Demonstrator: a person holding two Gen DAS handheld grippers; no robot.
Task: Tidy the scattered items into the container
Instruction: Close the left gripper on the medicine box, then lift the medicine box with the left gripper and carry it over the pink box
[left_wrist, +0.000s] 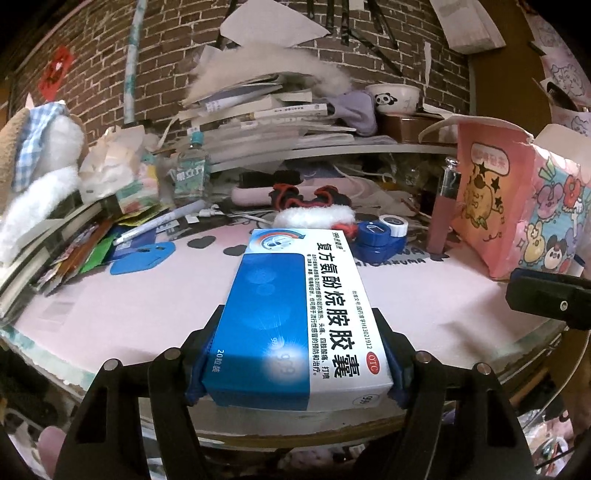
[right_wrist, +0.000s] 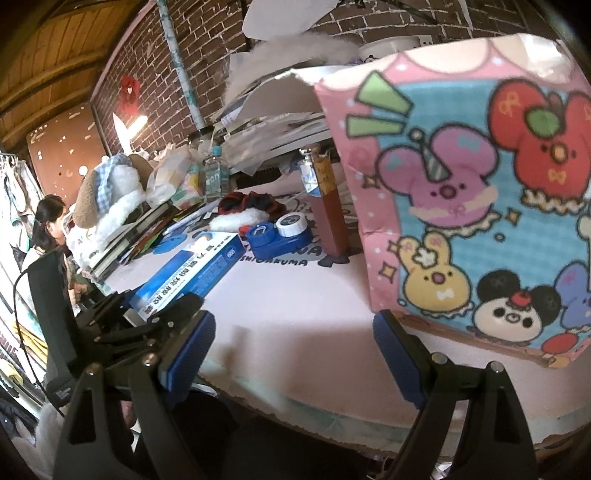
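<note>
While clamped betw. the blue pads of the left gripper (left_wrist: 295, 373), lay flat & lengthwise the blue-white medicine box (left_wrist: 295, 314), pads pressed on both long sides, far end jutting out over the pink desk mat (left_wrist: 129, 306); same box (right_wrist: 184, 273) seen from the right wrist view at left, gripped at its near end by the left gripper (right_wrist: 147, 314), tilted a bit up off the mat. Stood wide apart & released, the right gripper (right_wrist: 291, 347), nothing betw. its blue pads, hung over the mat's near edge just in front of the pink cartoon paper bag (right_wrist: 461, 184). Stood upright at the right of the mat, that bag (left_wrist: 517, 206), top open, well apart from the box. Sat beyond the box on the mat: blue contact lens case (left_wrist: 376, 236) w/ white cap, fluffy white scrunchie (left_wrist: 314, 218) touching or just beside it, tall pink lip gloss tube (left_wrist: 441, 206) upright near the bag. Lay at left a blue flat plastic piece (left_wrist: 142, 256) & a white pen (left_wrist: 159, 223), next to a leaning heap of books & packets. Stood behind, a clear bottle (left_wrist: 192, 166); above, on a shelf, stacked books & a panda bowl (left_wrist: 393, 98). Glimpsed at far left of the right wrist view, a seated person (right_wrist: 48, 229)
</note>
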